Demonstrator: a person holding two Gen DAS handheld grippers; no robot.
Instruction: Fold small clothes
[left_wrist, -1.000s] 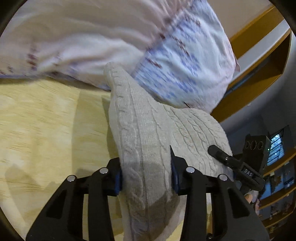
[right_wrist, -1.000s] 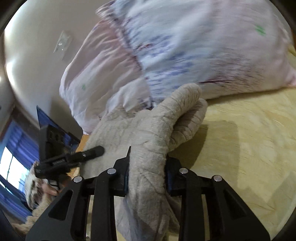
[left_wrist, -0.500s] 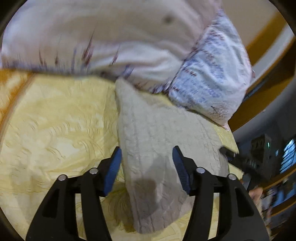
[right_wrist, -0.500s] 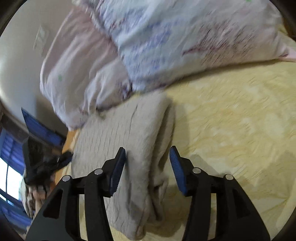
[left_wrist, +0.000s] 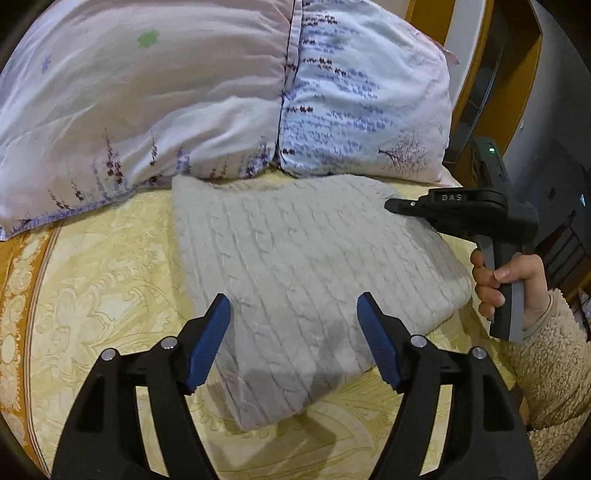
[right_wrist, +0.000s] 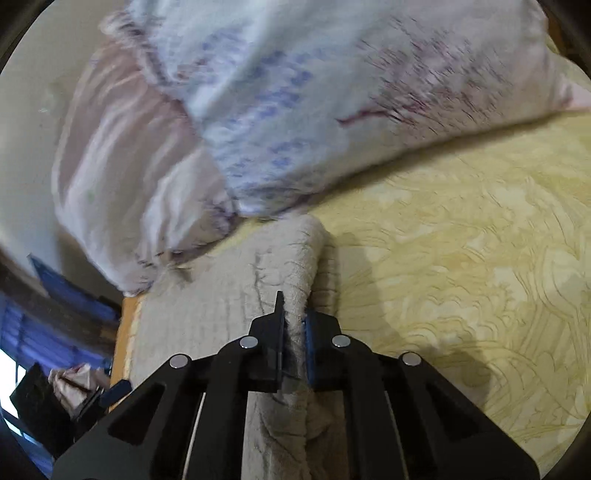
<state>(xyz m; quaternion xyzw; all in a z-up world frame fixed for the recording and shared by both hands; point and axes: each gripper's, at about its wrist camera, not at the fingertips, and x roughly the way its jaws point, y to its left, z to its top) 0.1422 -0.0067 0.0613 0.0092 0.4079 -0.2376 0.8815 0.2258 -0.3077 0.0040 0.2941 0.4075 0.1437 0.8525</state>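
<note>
Now we see a folded grey sweater (left_wrist: 314, 273) lying on the yellow bedspread (left_wrist: 96, 295), just below two pillows (left_wrist: 221, 92). Our left gripper (left_wrist: 293, 332) has just been opening and stands wide, holding nothing (sweater beneath it). Our right gripper (right_wrist: 293, 328) has just pinched shut on the sweater's folded edge.

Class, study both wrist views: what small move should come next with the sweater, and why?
Probably lift the pinched edge and carry it across. The right gripper has just closed on the sweater's edge; the left gripper has just opened, its jaws standing clear of the knit, which lies flat on the bedspread below the pillows.
</note>
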